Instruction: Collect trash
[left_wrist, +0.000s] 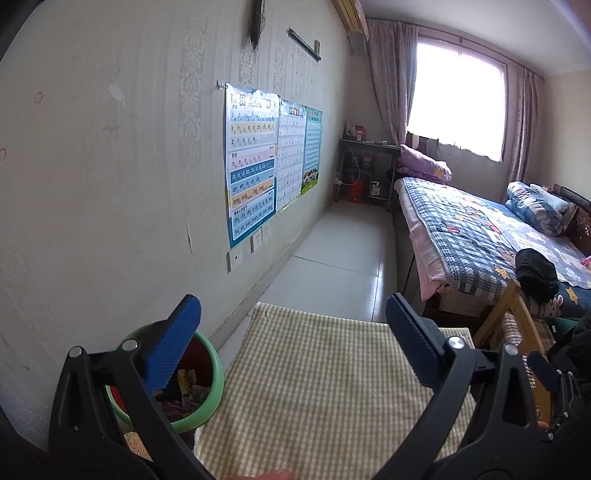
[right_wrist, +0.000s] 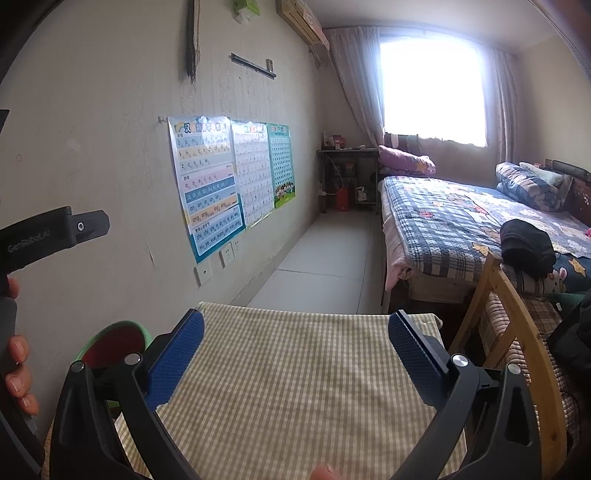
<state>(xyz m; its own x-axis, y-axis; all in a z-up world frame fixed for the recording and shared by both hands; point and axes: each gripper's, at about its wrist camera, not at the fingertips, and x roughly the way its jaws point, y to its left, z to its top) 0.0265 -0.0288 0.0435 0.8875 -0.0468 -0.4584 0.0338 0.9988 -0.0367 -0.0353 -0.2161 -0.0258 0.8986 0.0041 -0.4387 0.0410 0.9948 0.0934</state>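
Both grippers, left gripper (left_wrist: 293, 321) and right gripper (right_wrist: 295, 338), wide open and empty over the bare checked cloth (left_wrist: 314, 369); trash sits in green bin (left_wrist: 216, 373) at left, so likely done or rescanning room.

both wrist views face along the checked table (left_wrist: 314, 387) toward the window (right_wrist: 432, 88), side by side

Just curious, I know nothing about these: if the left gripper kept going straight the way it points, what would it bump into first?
Probably nothing soon: the open left gripper points above the green-checked tablecloth toward bare pale floor tiles, though depth is unclear.
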